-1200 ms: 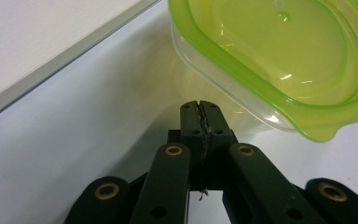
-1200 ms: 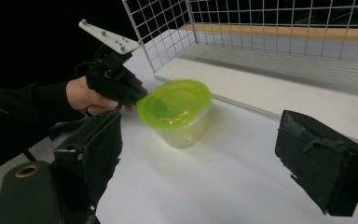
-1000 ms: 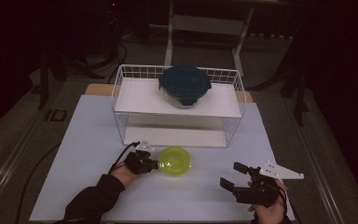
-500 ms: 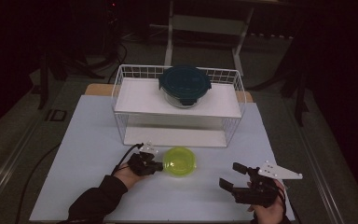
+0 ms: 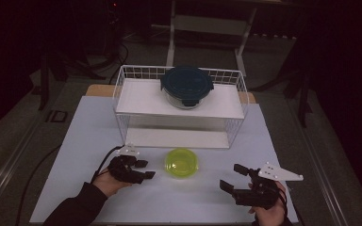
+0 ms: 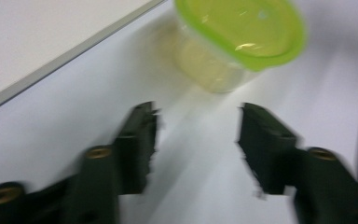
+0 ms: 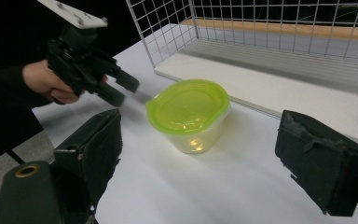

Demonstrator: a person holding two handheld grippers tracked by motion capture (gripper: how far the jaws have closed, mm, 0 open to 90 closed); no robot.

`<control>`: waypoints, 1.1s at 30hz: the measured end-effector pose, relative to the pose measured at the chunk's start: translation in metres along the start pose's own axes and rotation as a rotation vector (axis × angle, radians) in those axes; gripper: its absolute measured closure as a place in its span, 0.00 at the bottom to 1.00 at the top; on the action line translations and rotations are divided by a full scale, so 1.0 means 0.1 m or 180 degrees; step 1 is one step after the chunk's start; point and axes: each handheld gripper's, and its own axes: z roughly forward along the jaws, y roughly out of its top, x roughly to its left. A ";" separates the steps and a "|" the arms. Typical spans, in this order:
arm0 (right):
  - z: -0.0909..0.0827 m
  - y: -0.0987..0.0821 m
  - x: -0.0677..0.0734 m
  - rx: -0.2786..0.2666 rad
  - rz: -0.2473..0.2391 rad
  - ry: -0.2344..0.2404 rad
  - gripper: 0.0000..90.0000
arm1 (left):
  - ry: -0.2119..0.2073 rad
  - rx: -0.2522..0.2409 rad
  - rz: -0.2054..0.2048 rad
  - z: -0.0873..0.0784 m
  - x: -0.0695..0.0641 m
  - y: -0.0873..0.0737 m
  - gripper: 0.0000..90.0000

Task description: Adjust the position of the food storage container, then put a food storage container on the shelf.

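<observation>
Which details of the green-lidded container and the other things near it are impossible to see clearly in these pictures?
- Green-lidded container: blurred by motion in the left gripper view, its top cut off by the upper edge.
- What it holds: the green lid hides this in the high view.
- Contents of the dark-lidded container on the wire rack: covered by its lid in the high view.
- Right hand-held gripper: the person's hand behind it is cut off by the lower edge in the high view.

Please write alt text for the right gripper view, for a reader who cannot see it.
A small clear container with a lime-green lid stands on the white table, between the right gripper's open black jaws. The left gripper is beside it, and a white wire rack stands behind.
</observation>
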 end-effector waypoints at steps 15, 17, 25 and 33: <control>0.10 0.08 0.06 -0.0035 -0.0259 0.0007 0.16 | -0.0221 -0.0458 -0.0093 -0.36 -0.25 0.29 0.01; 0.15 0.11 0.06 -0.0030 -0.0299 0.0027 0.16 | -0.0201 -0.0543 -0.0128 -0.36 -0.27 0.34 0.01; 0.37 0.25 -0.05 0.0209 0.0054 0.0055 0.13 | -0.0246 -0.0543 -0.0429 -0.23 -0.21 0.50 0.03; 0.74 0.29 -0.23 0.0540 0.0669 0.0207 0.14 | -0.0408 -0.0447 -0.0956 0.03 -0.03 0.51 0.07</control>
